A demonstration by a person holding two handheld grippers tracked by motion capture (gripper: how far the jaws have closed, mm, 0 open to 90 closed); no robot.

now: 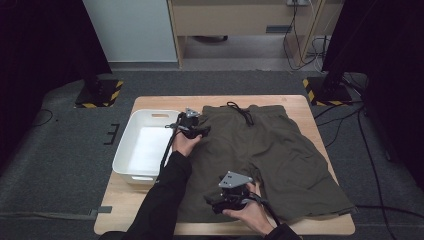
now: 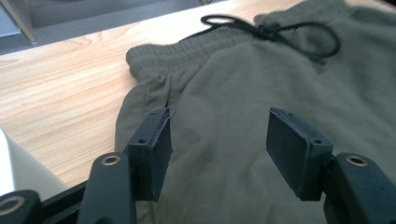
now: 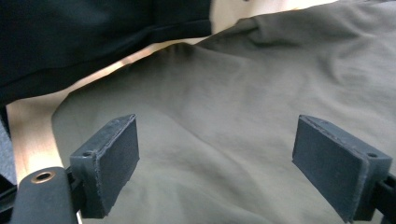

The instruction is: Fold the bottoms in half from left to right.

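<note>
Shorts (image 1: 270, 150) lie flat mid-surface, bin (image 1: 145, 145) to their left. My left gripper (image 2: 219, 140) and right gripper (image 3: 215, 158) hover with open, empty jaws; pinch only the left edge cleanly.

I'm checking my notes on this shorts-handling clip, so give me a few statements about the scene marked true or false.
1. The olive shorts lie spread flat on the wooden table. True.
2. The white bin holds folded clothes. False: it is empty.
3. The left gripper is open above the shorts near the waistband. True.
4. The right gripper is clamped on the drawstring. False: its jaws stand open over plain fabric by the leg hem.
5. The white bin sits to the right of the shorts in the high view. False: it sits to their left.
</note>
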